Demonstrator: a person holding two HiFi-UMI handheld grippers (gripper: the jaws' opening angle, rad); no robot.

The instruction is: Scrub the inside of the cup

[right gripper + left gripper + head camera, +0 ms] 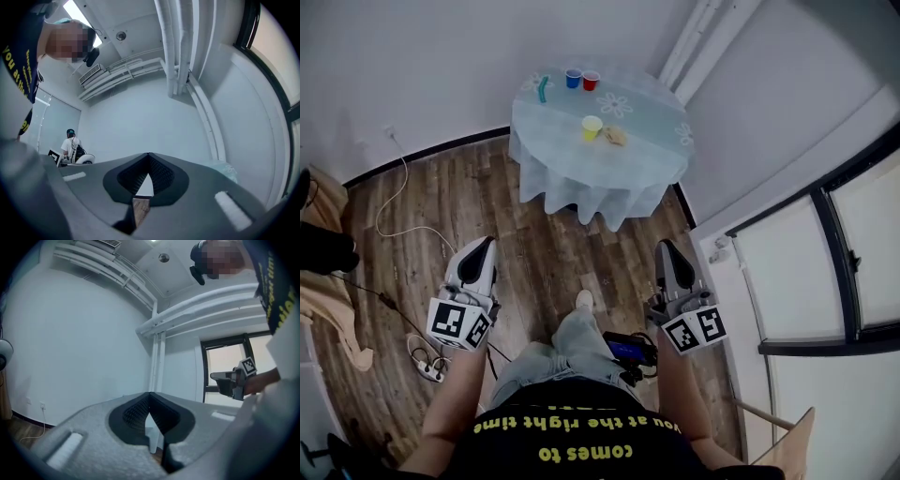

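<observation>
- As the tips of each claw meet with nothing between them, the left gripper (pixel 480 248) and the right gripper (pixel 667 253) are both judged closed and empty. Each gripper view shows ribbed dark pads pressed tip to tip, with only bare wall beyond.
- In the head view both grippers sit in the lower half of the frame, on either side of the person's legs and well apart from the work.
- The round table draped in pale blue flowered cloth (pixel 649 117) stands at top centre.
  - A small yellow plastic cup (pixel 592 127) stands near its middle, just beside a beige lump (pixel 616 137) that may be a sponge.
  - A small blue cup (pixel 573 79) and a small red cup (pixel 591 81) stand side by side near the far edge.
  - A teal stick-shaped tool (pixel 543 89), possibly a brush, lies at the tabletop's upper left.
  - Which cup is to be scrubbed cannot be told.
- Step in hand, as judged: the approach. No cup is touched and no scrubbing has begun.
- The next move calls for closing on the table and opening the jaws, one claw to steady a cup and the other to take a scrubbing tool.
- The wood-plank floor (pixel 544 253) ahead is open. A white power strip with cables (pixel 427 361) lies at lower left.
- Walls close behind and to the right of the table. Reaching the far cups means passing over the yellow one.
</observation>
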